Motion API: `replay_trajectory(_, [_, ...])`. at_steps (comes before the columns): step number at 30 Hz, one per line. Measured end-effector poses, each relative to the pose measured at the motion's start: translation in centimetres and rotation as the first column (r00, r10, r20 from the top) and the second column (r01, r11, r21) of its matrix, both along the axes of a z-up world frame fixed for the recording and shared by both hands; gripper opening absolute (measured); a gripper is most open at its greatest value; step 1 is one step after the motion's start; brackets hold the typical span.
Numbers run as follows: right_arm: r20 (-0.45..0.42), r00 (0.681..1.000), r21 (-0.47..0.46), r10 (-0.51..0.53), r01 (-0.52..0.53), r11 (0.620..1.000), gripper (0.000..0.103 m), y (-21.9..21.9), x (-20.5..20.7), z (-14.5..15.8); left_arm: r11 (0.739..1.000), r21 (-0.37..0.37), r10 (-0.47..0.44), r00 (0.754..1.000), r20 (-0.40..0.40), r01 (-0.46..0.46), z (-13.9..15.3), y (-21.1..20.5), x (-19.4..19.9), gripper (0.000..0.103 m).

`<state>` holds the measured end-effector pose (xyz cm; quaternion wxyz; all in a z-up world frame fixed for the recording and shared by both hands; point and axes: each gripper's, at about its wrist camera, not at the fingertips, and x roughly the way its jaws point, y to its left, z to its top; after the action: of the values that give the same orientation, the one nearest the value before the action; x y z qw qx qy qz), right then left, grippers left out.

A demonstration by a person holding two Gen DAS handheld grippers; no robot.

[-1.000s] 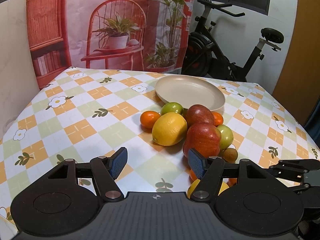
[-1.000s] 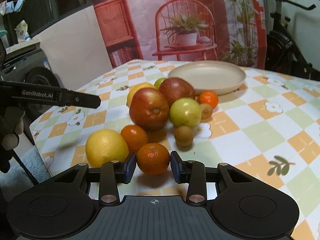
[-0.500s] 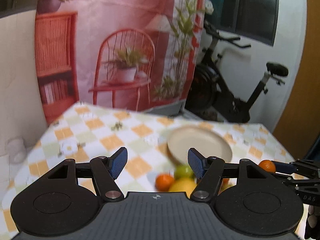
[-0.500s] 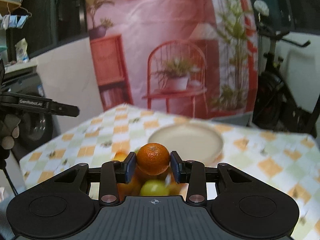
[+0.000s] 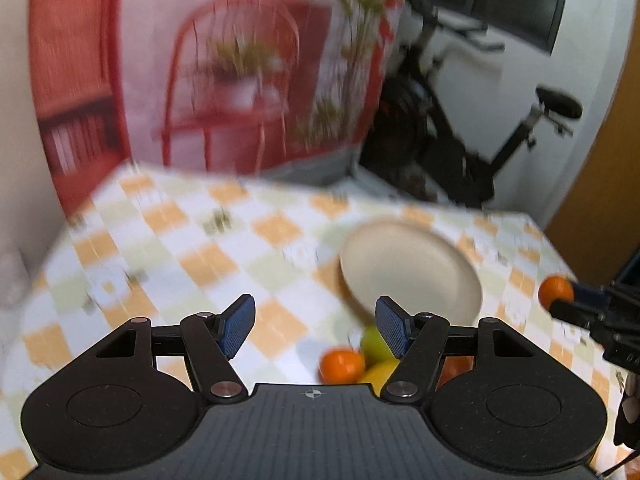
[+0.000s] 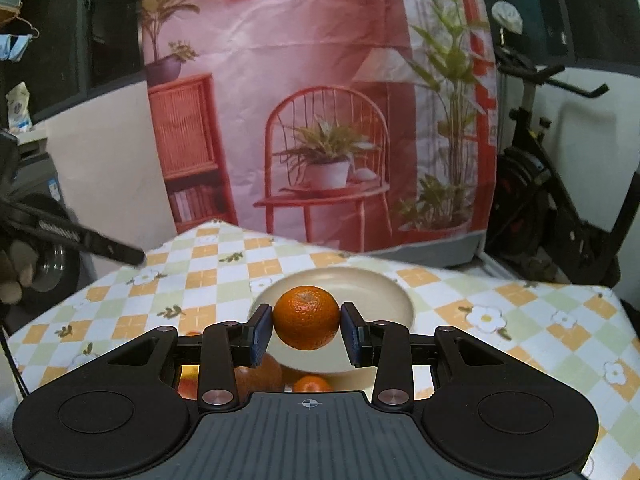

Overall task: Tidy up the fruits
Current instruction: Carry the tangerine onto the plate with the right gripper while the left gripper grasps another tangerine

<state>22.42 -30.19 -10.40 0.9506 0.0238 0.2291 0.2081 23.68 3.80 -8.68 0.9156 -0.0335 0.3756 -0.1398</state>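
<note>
Above the checked surface [image 6: 216,280], right tongs [image 6: 306,330] clamped on a mandarin [image 6: 306,317], pads pressing both its sides, fruit held in the air in front of the cream plate [image 6: 394,292]. Seen from the left wrist, same mandarin [image 5: 556,290] off beside the plate [image 5: 408,268], clear of the cloth. Left tongs [image 5: 313,328] standing wide apart, nothing between the blue pads. Below them, partly hidden by the tongs' body, heap of remaining fruit [image 5: 352,364] on the surface, just beside the plate's near rim; view there blurred.
</note>
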Motion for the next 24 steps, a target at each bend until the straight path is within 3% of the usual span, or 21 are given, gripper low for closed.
replay_trajectory(2, [-0.019, 1.0, 0.013, 0.0, 0.001, 1.0, 0.034, 0.1, 0.3, -0.4, 1.0, -0.003, -0.03, 0.998, -0.054, 0.03, -1.6, -0.5, 1.2, 0.061])
replay_trajectory(6, [-0.048, 0.999, 0.025, -0.015, 0.016, 1.0, 0.034, -0.3, 1.2, -0.7, 0.996, 0.022, -0.088, 0.99, -0.108, 0.091, -4.0, -1.1, 3.1, 0.059])
replay_trajectory(10, [-0.075, 0.997, 0.027, -0.011, 0.013, 1.0, 0.034, -0.6, 2.0, -1.1, 0.992, -0.021, -0.127, 0.973, -0.194, 0.125, -6.2, -0.6, 4.5, 0.058])
replay_trajectory(14, [-0.095, 0.995, 0.044, -0.005, 0.01, 0.999, 0.034, -0.8, 2.9, -1.4, 0.989, -0.072, -0.14, 0.955, -0.263, 0.126, -7.7, -0.1, 5.3, 0.057])
replay_trajectory(24, [-0.13, 0.992, 0.063, -0.004, 0.012, 0.998, 0.034, -1.3, 4.2, -2.1, 0.981, -0.175, -0.137, 0.928, -0.347, 0.079, -9.7, 0.2, 6.8, 0.054])
